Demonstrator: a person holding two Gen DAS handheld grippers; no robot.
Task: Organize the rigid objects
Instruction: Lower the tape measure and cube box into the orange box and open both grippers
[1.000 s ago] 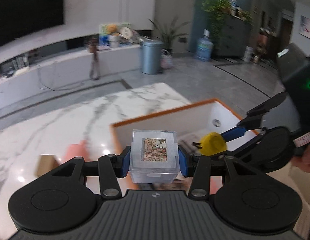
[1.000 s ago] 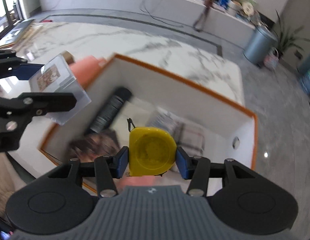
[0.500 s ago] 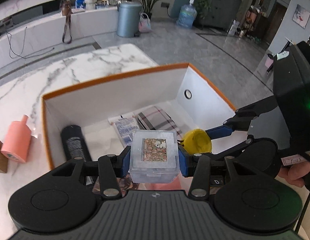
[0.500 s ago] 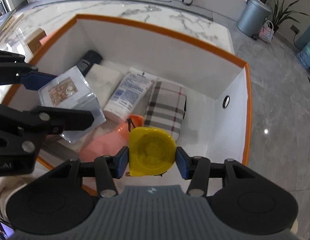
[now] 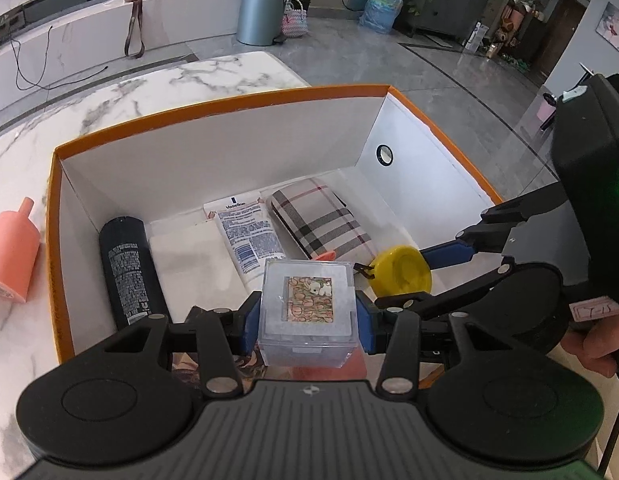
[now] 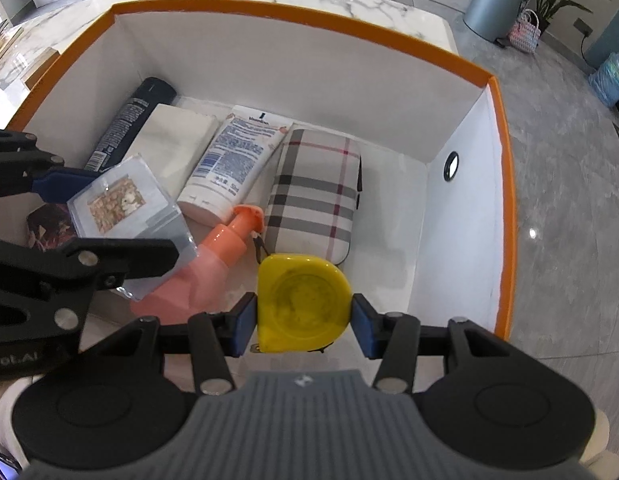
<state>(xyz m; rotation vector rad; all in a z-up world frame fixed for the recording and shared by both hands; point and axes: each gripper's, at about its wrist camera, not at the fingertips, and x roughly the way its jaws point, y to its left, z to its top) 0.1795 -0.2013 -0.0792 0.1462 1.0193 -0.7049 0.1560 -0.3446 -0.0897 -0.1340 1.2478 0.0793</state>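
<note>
Marble bench (image 5: 157, 92), orange-rimmed box (image 6: 309, 12): left claw (image 5: 307, 316) pinches clear case (image 5: 307, 304), right claw (image 6: 303, 316) pinches yellow tape measure (image 6: 303, 300), bare floor directly below it.

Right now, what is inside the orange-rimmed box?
Lying in the box: a black can, white pack, lotion tube, plaid case, pink pump bottle and a dark patterned item. The held clear cube and tape measure hide the floor beneath them.

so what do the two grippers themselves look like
Both are matte black plastic: a ribbed grey-black deck, two round disc housings, jointed black link arms with silver pivot pins, and blue pads on the fingertips. The right gripper has a boxy black body with a green light and a handwritten white label. The left gripper bears white lettering.
</note>
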